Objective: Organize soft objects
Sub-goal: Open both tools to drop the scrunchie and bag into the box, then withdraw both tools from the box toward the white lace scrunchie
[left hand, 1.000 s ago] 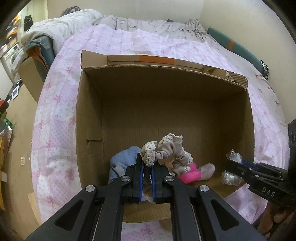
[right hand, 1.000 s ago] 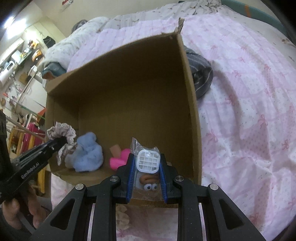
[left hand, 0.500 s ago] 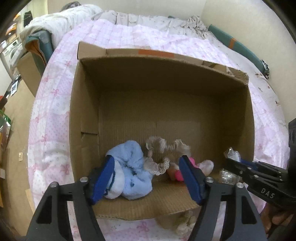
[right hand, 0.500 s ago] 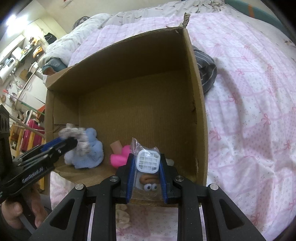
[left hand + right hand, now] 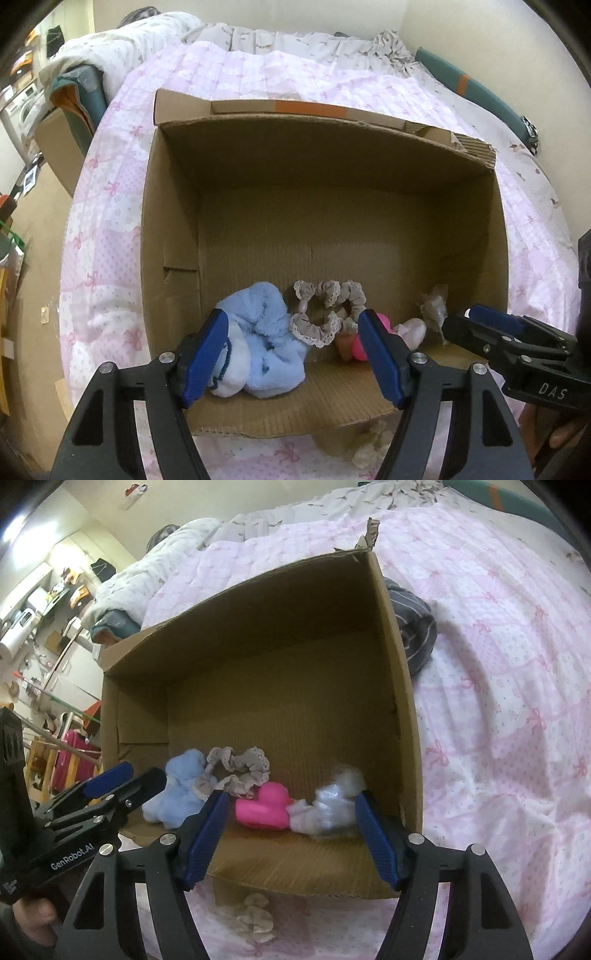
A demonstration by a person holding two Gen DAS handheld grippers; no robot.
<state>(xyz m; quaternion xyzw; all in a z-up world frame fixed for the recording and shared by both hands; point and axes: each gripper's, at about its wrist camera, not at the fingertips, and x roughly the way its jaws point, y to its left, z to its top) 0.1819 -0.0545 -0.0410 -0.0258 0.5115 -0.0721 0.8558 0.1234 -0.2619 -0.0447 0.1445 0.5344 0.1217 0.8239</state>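
Observation:
An open cardboard box [image 5: 173, 206] [image 5: 402, 701] stands on a pink bed. On its floor near the front lie a fluffy blue sock [image 5: 266, 328] [image 5: 177, 794], a beige lace scrunchie [image 5: 328, 310] [image 5: 240, 768], a pink toy [image 5: 358, 347] [image 5: 266, 805] and a small toy in a clear plastic bag [image 5: 434, 306] [image 5: 328, 805], blurred. My left gripper [image 5: 293, 354] [image 5: 122, 782] is open and empty above the box's front edge. My right gripper [image 5: 291, 830] [image 5: 476, 321] is open and empty at the front right, just above the bagged toy.
A beige scrunchie [image 5: 255, 915] [image 5: 373, 443] lies on the bedspread before the box. A dark striped cloth [image 5: 413, 627] lies behind the box's right wall. A quilt [image 5: 122, 48] is piled at the bed's head. Furniture and clutter [image 5: 55, 709] stand left of the bed.
My left gripper opened and dropped the lace scrunchie into the box by the blue sock. My right gripper then opened and let the bagged toy fall into the box's front right corner.

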